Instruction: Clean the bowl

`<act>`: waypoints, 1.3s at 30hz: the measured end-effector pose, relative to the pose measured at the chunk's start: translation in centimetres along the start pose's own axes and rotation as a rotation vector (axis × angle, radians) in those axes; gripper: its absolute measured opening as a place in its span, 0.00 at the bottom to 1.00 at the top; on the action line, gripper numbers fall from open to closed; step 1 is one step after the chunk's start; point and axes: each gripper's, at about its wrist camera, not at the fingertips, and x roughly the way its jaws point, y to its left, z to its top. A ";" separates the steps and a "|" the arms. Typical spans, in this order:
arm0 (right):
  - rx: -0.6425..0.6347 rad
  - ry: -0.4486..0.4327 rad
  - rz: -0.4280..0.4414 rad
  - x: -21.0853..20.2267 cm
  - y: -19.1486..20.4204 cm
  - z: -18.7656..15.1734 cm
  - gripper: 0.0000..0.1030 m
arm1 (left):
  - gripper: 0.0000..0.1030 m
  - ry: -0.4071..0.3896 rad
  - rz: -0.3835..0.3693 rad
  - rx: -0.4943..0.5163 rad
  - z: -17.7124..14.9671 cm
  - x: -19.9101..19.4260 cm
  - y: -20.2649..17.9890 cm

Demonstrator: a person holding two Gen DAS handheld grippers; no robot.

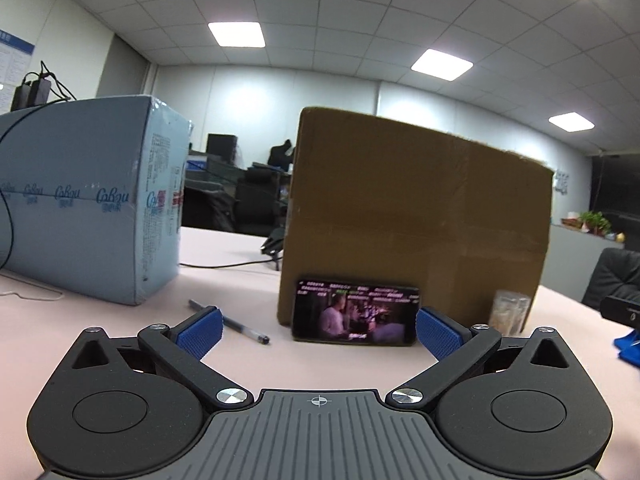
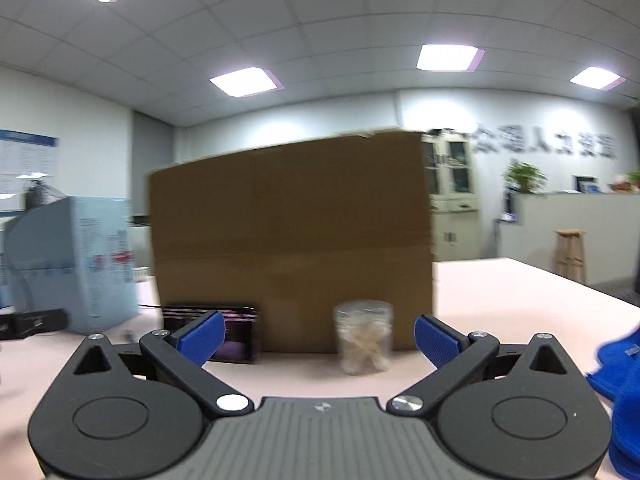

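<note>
pink desk [image 2: 500, 292], no bowl in view; left gripper [image 1: 319, 330] and right gripper [image 2: 319, 338] spread wide, empty; best swing right toward blue cloth [image 2: 624, 380] first.

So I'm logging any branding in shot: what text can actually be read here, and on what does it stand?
"CoBou" or similar, uncertain, repeated in a row on the blue wrapped pack.
Fine print on that pack's end: too small.
Captions on the phone screen: too blurred.
Raised characters on the far wall: blurred, unreadable.
Wall poster: too small.
Cardboard box: no print visible.
</note>
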 end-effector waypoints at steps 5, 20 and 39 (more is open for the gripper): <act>-0.022 0.018 -0.059 0.6 0.0 -1.2 1.00 | 1.00 -0.021 0.036 0.058 -0.5 0.2 -0.7; -0.045 -0.094 -0.109 -0.3 1.1 -0.8 1.00 | 1.00 -0.118 0.080 0.083 -0.6 -1.1 -1.2; -0.074 -0.140 -0.150 -1.6 2.4 -1.1 1.00 | 1.00 -0.147 0.081 0.083 -0.8 -1.8 -1.2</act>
